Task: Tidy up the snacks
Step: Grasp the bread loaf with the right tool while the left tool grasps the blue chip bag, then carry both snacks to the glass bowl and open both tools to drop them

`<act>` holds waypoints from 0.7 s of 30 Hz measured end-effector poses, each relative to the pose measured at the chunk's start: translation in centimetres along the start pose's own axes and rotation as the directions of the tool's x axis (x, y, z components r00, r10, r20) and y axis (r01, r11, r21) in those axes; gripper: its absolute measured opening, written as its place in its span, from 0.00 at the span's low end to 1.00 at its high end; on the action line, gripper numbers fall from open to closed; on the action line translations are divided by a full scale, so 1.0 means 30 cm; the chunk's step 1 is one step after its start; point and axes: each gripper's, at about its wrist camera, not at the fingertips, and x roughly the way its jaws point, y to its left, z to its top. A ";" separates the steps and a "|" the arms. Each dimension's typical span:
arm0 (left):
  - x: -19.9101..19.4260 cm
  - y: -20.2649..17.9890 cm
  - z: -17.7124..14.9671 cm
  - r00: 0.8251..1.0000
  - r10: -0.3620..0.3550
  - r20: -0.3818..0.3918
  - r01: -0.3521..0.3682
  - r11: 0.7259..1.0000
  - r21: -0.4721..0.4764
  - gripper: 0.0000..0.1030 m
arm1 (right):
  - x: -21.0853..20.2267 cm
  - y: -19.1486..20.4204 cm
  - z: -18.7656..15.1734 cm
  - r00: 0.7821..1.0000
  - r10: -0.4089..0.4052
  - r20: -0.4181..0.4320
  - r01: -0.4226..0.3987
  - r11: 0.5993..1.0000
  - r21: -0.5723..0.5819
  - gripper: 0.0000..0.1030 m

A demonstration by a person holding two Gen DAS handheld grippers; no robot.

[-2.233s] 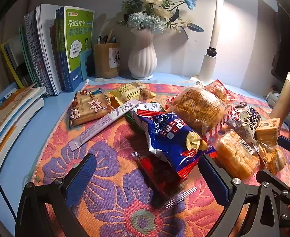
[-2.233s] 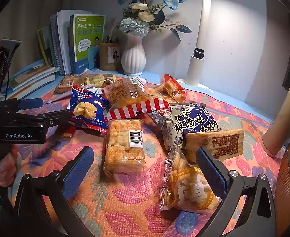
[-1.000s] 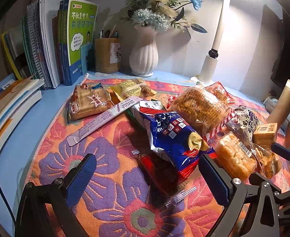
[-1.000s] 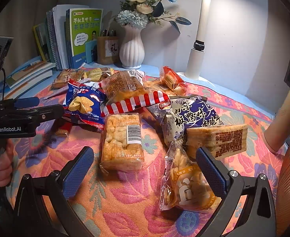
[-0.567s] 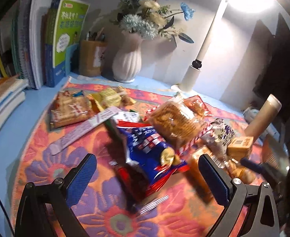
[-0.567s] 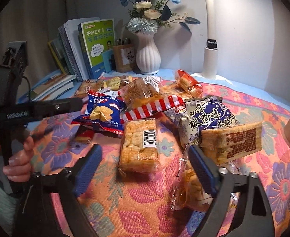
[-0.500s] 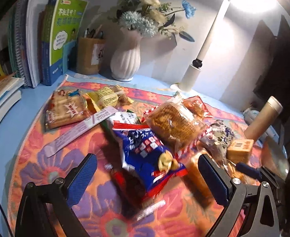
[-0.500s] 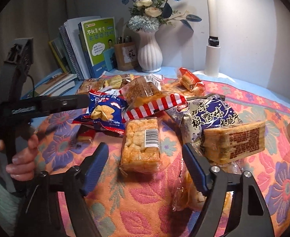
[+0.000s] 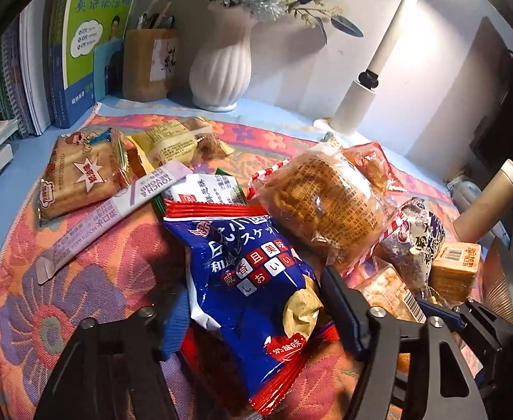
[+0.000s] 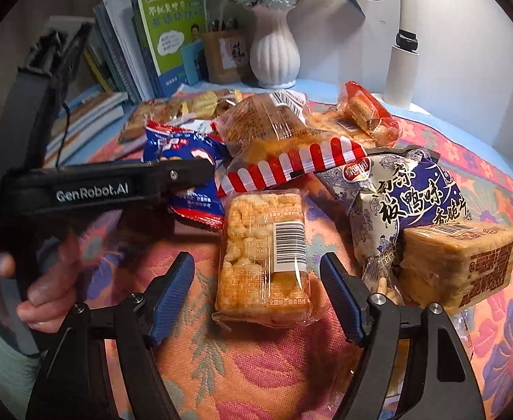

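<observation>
While hovering low over the flowered cloth (image 9: 64, 297) on the blue bench (image 9: 29, 154), grips the blue biscuit bag (image 9: 249, 280) with the left gripper (image 9: 256, 315): jaws drawn in, a blue pad against each side edge, bag flat at the near left of the snack heap. Partly overlaps a red wrapper beneath. Straddles the clear pack of rice crackers (image 10: 263, 255) with the right gripper (image 10: 256, 294): jaws apart, a gap to the pack on the left, barcode label up, pack flat on the cloth at near centre. Just beyond, a red-striped bread bag (image 10: 274, 140) leaning over both. To the right, a purple-and-white crisp bag (image 10: 410, 196) with a brown cracker block (image 10: 456, 262) resting against its near side. Farther back, a red-wrapped cake (image 10: 365, 115). Far left on the cloth, a toast pack (image 9: 78, 178) and a long lilac sachet (image 9: 106, 217). Against the wall, upright books (image 9: 95, 35), a pen pot (image 9: 148, 66), a white vase (image 9: 218, 73) and a lamp post (image 9: 379, 70).
</observation>
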 end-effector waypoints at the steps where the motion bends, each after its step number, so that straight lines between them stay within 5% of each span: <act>1: -0.002 0.000 -0.002 1.000 0.002 0.004 -0.002 1.000 0.001 0.62 | 0.005 0.001 0.000 1.000 -0.014 -0.007 0.014 1.000 -0.005 0.60; 3: -0.009 -0.002 -0.005 1.000 0.007 0.015 -0.007 1.000 0.006 0.59 | 0.014 0.005 -0.004 0.999 -0.037 -0.017 0.037 0.999 -0.007 0.45; 11: -0.094 -0.005 -0.037 0.997 0.029 0.073 -0.030 0.999 0.020 0.54 | -0.039 0.011 -0.021 0.999 0.026 0.026 -0.026 1.000 -0.011 0.43; 15: -0.190 0.014 -0.062 0.993 -0.007 0.117 0.006 1.000 0.010 0.54 | -0.100 -0.002 -0.039 0.992 0.113 0.063 -0.116 0.993 0.035 0.43; 21: -0.333 -0.020 -0.075 0.981 -0.046 0.187 0.040 0.999 0.038 0.54 | -0.194 0.002 -0.036 0.986 0.117 0.115 -0.124 0.991 0.056 0.43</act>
